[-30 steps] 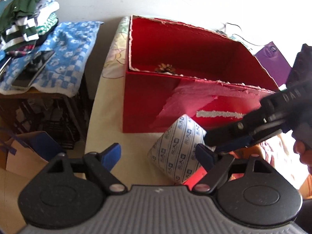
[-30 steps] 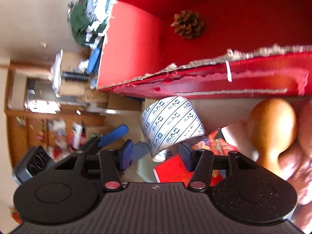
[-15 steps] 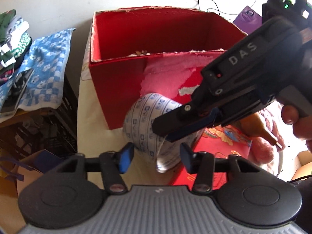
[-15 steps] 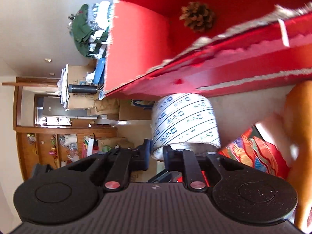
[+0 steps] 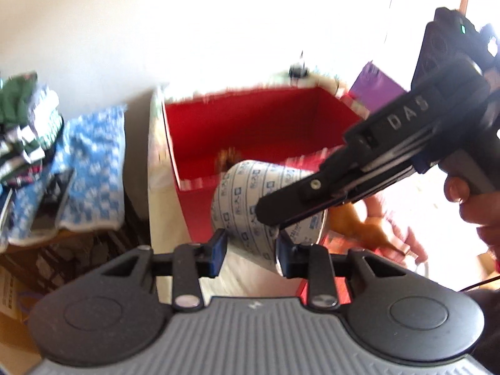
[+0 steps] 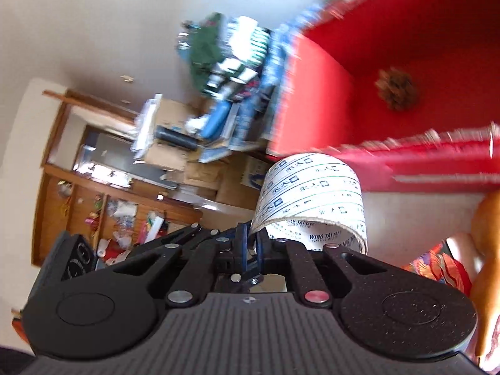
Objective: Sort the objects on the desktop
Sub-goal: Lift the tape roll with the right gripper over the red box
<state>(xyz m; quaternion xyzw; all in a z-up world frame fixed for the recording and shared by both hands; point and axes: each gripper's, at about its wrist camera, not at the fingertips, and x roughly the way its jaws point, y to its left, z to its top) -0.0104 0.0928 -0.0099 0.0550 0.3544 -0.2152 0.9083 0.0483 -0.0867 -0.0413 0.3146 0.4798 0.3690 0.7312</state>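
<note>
A wide roll of white printed tape point(image 5: 250, 193) hangs in the air in front of the open red box point(image 5: 193, 206). My right gripper point(image 6: 251, 234) is shut on the near rim of the tape roll point(image 6: 312, 193); in the left wrist view the right gripper point(image 5: 268, 215) reaches in from the right. The jaws of my left gripper point(image 5: 251, 250) are closing, with the roll's lower edge between the blue pads point(image 5: 218, 250); a firm press does not show. A pine cone point(image 6: 397, 92) lies inside the red box point(image 6: 312, 100).
A tan wooden gourd-shaped piece point(image 5: 359, 222) and a red patterned packet point(image 6: 431, 268) lie on the table right of the roll. A blue checked cloth point(image 5: 90, 168) with piled clothes point(image 5: 25, 125) sits left of the table. A purple item point(image 5: 375, 87) lies behind the box.
Both grippers closed in on the tape roll, the right one fully onto its rim. The roll rose from the table to about the level of the box's rim.
</note>
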